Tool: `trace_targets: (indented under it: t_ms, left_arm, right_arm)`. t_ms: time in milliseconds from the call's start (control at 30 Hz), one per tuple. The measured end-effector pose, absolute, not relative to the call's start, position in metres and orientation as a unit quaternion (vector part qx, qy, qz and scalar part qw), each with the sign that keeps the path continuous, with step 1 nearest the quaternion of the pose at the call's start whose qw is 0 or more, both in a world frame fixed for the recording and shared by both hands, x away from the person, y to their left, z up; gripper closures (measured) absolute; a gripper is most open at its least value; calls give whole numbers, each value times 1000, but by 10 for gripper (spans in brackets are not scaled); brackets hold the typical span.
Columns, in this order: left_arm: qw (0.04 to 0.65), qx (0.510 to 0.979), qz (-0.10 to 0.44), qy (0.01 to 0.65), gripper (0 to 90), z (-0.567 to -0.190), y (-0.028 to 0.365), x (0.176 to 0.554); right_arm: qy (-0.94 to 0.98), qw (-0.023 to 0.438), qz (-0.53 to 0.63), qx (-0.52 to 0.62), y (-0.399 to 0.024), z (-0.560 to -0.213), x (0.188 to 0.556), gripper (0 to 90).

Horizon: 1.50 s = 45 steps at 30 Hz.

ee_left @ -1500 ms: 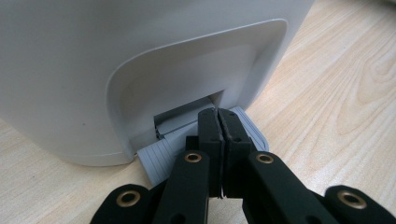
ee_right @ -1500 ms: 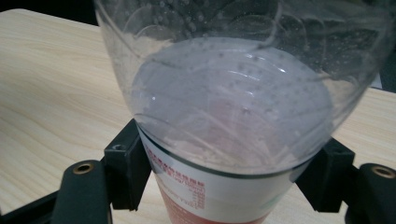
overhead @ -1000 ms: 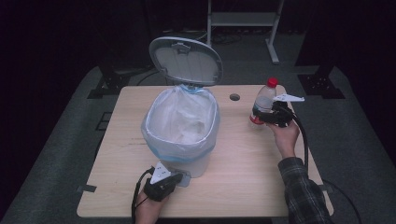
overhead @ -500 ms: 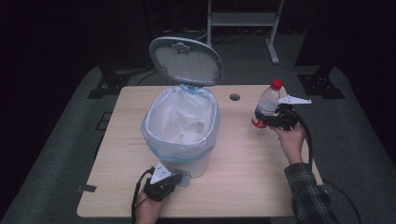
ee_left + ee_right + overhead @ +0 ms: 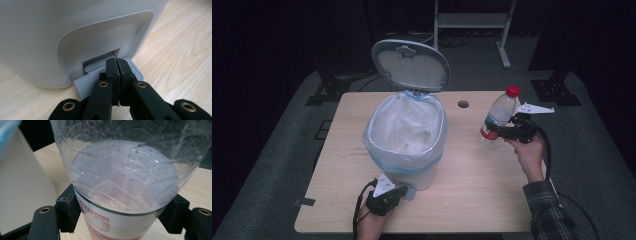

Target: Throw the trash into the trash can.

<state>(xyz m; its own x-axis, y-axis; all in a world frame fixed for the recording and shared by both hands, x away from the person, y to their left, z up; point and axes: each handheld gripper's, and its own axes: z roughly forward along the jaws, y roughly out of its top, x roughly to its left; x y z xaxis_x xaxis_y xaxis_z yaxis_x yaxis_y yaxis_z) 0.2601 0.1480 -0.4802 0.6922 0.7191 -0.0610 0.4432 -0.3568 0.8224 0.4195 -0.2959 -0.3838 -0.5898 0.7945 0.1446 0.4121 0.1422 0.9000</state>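
Note:
A white pedal bin [image 5: 406, 135] with a pale blue liner stands mid-table, its grey lid [image 5: 411, 65] raised. My left gripper [image 5: 404, 190] is at the bin's near foot, jaws shut, tips resting on the grey pedal [image 5: 86, 83] under the bin's front recess [image 5: 100, 47]; left gripper [image 5: 117, 67]. At the right, my right gripper [image 5: 492, 132] is shut on the lower part of a clear plastic bottle [image 5: 499, 112] with a red cap. The bottle is tilted and held above the table. Close up, the bottle [image 5: 125, 177] sits between the pads of the right gripper [image 5: 121, 210], just above its red-and-white label.
The wooden table [image 5: 492, 190] has a small round hole [image 5: 463, 104] behind the bottle. The bin's wall [image 5: 22, 182] lies to the left of the held bottle. Dark floor surrounds the table, with a metal stand [image 5: 472, 20] at the back.
My right gripper has raised the bottle slightly off the table and tipped it, cap leaning right. The left gripper, pedal and open lid stay as they were.

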Motion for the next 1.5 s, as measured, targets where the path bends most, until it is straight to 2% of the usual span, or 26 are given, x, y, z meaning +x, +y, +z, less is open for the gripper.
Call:
trace_targets:
  t_ms: [1500]
  left_arm:
    - [442,807,150,363,894,-480,149,261]
  right_arm:
    - [736,136,584,316,-274,-318,371,285]
